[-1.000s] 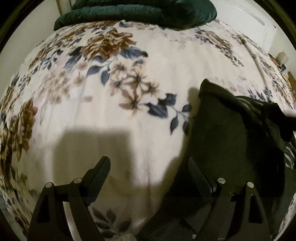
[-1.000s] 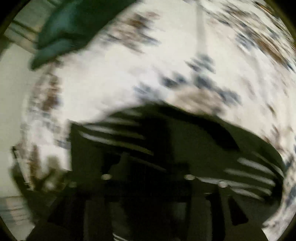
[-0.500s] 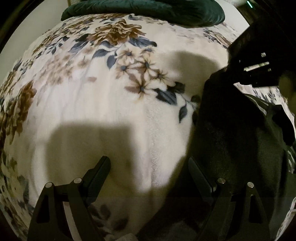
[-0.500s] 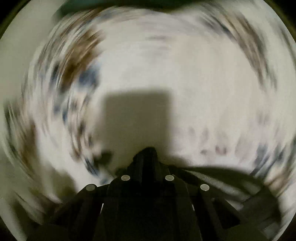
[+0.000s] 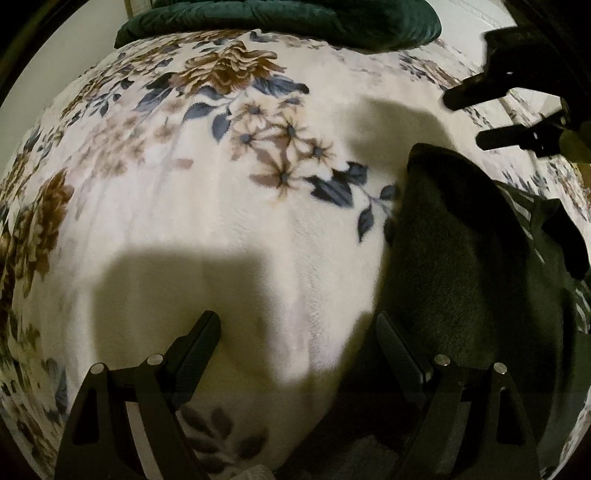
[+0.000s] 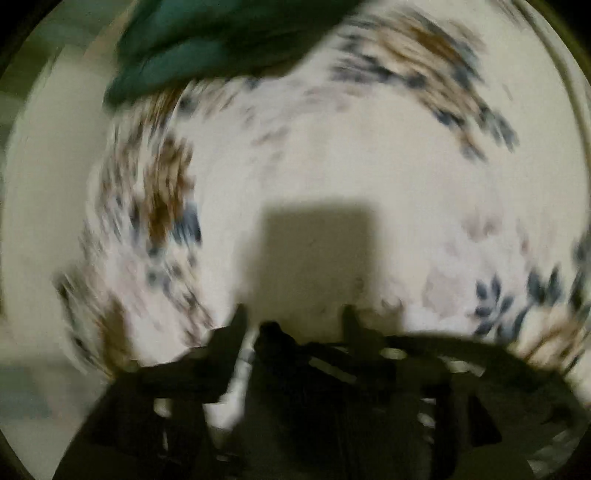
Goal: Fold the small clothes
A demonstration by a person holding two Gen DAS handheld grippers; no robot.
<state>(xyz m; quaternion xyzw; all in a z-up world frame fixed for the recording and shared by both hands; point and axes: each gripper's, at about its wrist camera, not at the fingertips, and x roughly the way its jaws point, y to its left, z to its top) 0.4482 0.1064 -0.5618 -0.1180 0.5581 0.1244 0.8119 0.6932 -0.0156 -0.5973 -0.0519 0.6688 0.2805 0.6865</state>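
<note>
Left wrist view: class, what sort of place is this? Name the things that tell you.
Probably a bedroom: a floral fleece blanket covers what looks like a bed, a dark green quilt lies bunched at its far end, and a dark garment lies on top.

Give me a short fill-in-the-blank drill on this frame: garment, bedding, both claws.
1. The dark garment lies on a blanket printed with ______.
2. The left claw stands ______, with only blanket between its fingers.
3. At the far end of the blanket lies a bundle of ______ coloured fabric.
4. In the left wrist view, the right claw enters from the upper ______ corner.

Missing words: flowers; open; green; right
</note>
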